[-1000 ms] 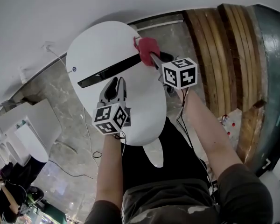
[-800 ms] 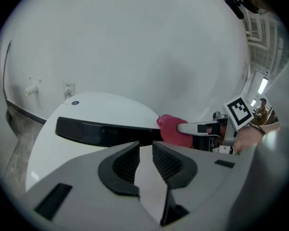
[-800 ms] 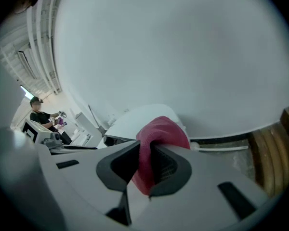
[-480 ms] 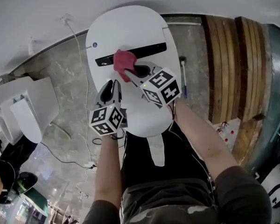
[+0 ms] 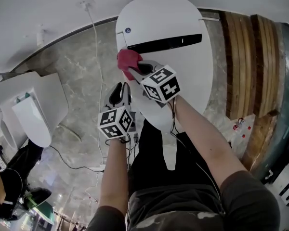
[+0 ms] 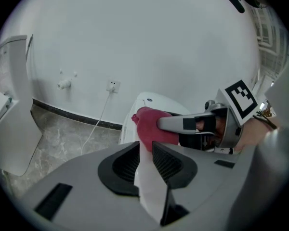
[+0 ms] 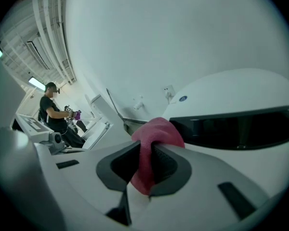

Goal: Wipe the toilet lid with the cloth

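The right gripper (image 7: 147, 161) has its jaws clamped on the one red cloth (image 7: 156, 131), which bunches out past the tips. In the head view the cloth sits at the left edge of the single white toilet lid (image 5: 173, 18), upper centre of the frame. Just below, the left gripper (image 6: 145, 159) holds its jaws slightly apart, gripping nothing.

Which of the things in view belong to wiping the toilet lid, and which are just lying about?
For the job: toilet lid; red cloth, clamped in the right gripper; left gripper, open and empty, beside it.
Lying about: wall socket; wooden planks; white fixtures on the floor at the left.
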A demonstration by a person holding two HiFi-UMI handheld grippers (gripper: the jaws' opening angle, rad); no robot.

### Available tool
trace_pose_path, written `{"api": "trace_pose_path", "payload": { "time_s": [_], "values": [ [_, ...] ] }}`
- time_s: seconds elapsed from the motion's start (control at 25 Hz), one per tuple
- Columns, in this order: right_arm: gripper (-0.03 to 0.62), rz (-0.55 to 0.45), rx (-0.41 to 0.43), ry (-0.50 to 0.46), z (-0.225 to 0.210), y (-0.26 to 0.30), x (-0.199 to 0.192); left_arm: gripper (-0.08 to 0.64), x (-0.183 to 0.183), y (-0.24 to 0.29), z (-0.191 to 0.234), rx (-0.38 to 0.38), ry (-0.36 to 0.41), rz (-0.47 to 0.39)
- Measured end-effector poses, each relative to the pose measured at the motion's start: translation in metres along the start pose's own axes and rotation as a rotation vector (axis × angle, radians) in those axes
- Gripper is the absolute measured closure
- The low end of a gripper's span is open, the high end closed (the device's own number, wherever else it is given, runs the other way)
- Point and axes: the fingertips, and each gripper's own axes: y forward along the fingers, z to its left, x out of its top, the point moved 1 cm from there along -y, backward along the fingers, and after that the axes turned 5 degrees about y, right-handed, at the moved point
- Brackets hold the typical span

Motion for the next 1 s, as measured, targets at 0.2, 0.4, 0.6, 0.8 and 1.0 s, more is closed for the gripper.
{"api": "trace_pose_path", "payload": {
  "time_s": [0.2, 0.4, 0.6, 0.8, 1.0],
  "values": [
    [0.543, -0.061, -0.091, 0.056, -0.035, -0.022, 0.000, 0.468, -0.002, 0.005, -0.007, -0.032, 0.010, 0.003],
    [0.543, -0.110, -0.171, 0.120, -0.082, -0.070, -0.002, 0.468, -0.005, 0.018, -0.043, -0.071, 0.032, 0.010],
    [0.543, -0.129, -0.247, 0.156, -0.134, -0.129, -0.015, 0.468, -0.014, 0.031, -0.100, -0.106, 0.047, 0.021],
    [0.543, -0.153, -0.309, 0.200, -0.190, -0.191, -0.033, 0.468, -0.026, 0.050, -0.166, -0.140, 0.064, 0.028],
    [0.543, -0.175, -0.326, 0.260, -0.230, -0.237, -0.051, 0.468, -0.040, 0.056, -0.214, -0.144, 0.056, 0.023]
  ]
}}
